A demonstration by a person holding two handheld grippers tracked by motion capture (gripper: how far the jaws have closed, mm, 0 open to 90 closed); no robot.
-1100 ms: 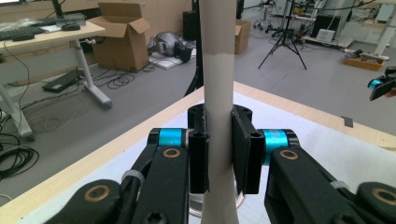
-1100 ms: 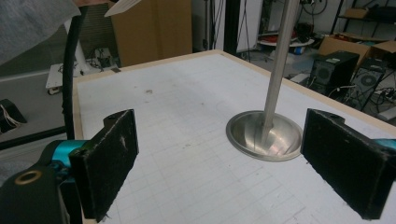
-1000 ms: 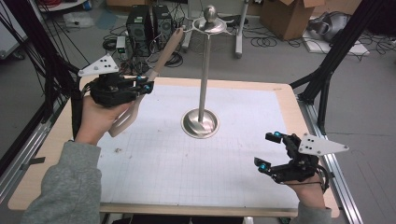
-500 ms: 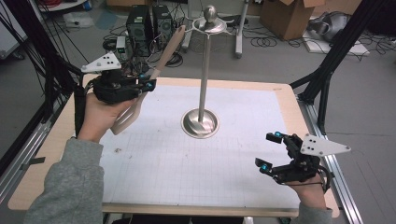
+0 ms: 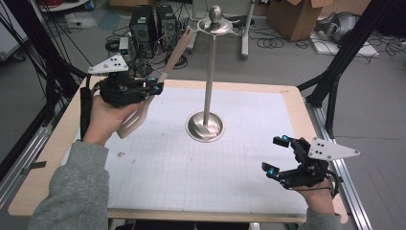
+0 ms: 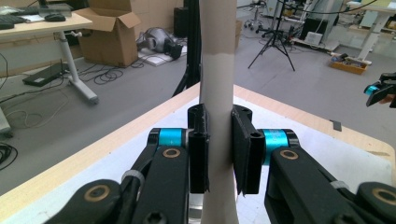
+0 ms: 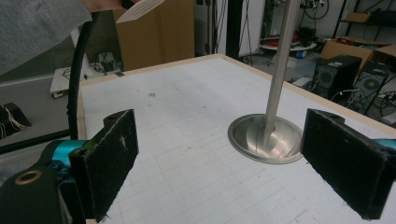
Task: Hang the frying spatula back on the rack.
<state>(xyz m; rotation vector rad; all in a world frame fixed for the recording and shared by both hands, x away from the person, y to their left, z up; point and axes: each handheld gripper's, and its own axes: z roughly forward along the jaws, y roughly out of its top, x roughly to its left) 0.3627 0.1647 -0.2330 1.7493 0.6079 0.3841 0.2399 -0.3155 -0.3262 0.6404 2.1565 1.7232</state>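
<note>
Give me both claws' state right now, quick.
Left claw: shut on the beige shoehorn, held up toward the metal stand.
Right claw: open, holding nothing, low over the table.

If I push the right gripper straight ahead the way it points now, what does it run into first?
Probably the round base of the metal stand: it sits ahead between the open jaws of the right gripper, with bare mat before it. Depth is hard to judge.

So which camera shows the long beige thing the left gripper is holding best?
The high view: there the whole beige shoehorn shows, slanting up from the left gripper to the top of the metal stand. The left gripper view shows a close stretch between the pads. The right gripper view catches one end.
</note>
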